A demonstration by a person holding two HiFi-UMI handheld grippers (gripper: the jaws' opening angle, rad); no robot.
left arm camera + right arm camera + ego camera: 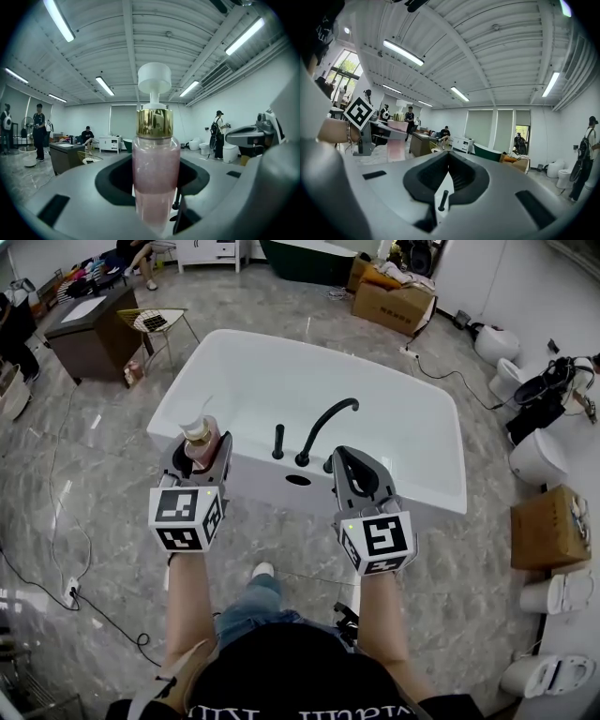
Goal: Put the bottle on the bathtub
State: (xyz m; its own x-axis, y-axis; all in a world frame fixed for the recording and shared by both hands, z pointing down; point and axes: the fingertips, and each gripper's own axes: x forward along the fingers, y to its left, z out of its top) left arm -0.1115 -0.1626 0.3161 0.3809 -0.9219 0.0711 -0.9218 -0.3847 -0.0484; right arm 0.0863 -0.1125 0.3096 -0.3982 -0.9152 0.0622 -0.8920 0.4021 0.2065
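Pink bottle (155, 173) w/ gold collar sits clamped upright in left gripper (199, 454) fingers. Right gripper (343, 460) fingers pressed together, empty, nr bathtub (244, 362) rim.

A dark desk (89, 331) and a wire chair (155, 322) stand side by side, upper left. Toilets (539, 457) line the right side, a cardboard box (548, 526) among them.

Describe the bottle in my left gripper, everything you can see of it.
The bottle is a clear, round pump bottle with pink liquid, a shiny gold collar and a white pump head on top. It stands upright, clamped at its body between the jaws of the left gripper; nothing else touches it. In the head view it is held in the air at the near left corner of the white bathtub, not yet set down.
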